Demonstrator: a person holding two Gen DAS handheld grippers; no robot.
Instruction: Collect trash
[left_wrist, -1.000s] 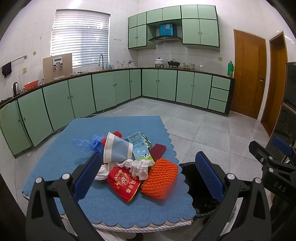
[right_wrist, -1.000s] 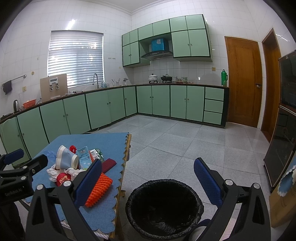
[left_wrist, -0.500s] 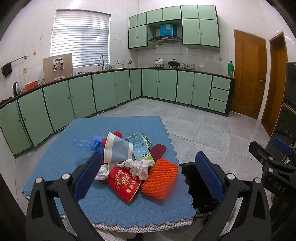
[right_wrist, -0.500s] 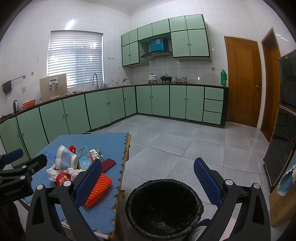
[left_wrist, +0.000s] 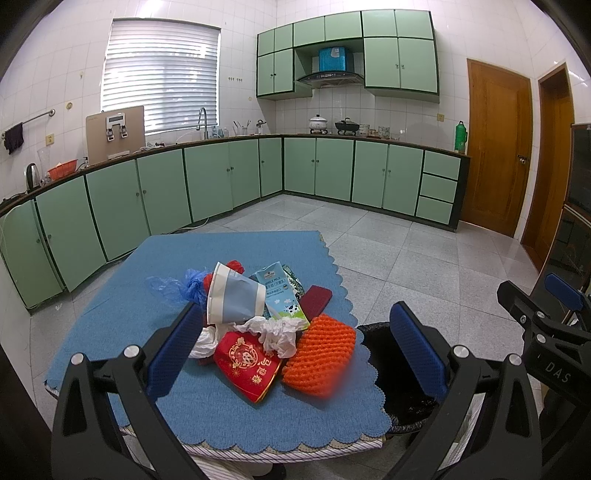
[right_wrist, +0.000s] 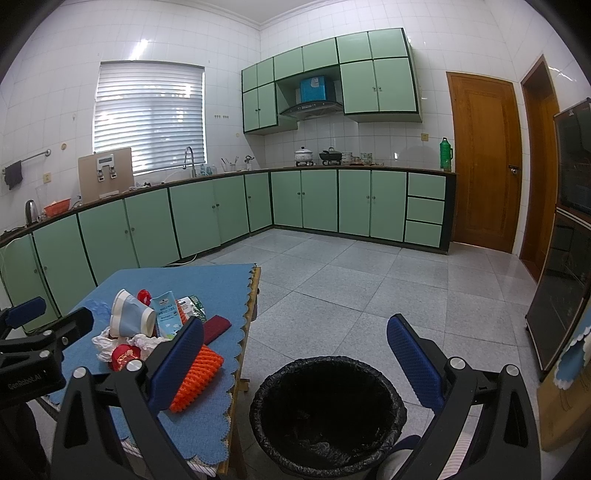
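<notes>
A heap of trash lies on the blue-covered table (left_wrist: 110, 332): a paper cup (left_wrist: 234, 295) on its side, a milk carton (left_wrist: 282, 293), crumpled white tissue (left_wrist: 273, 330), a red packet (left_wrist: 247, 363), orange foam netting (left_wrist: 319, 352), a dark red flat piece (left_wrist: 316, 301) and a blue plastic bag (left_wrist: 177, 286). My left gripper (left_wrist: 295, 349) is open and empty above the heap's near side. My right gripper (right_wrist: 295, 363) is open and empty above the black-lined trash bin (right_wrist: 327, 410), which stands on the floor right of the table (right_wrist: 207, 417).
Green kitchen cabinets (left_wrist: 207, 184) line the left and back walls. Wooden doors (left_wrist: 498, 147) are at the right. A dark oven front (right_wrist: 569, 236) stands at the far right. Tiled floor (right_wrist: 369, 280) lies open beyond the table and bin.
</notes>
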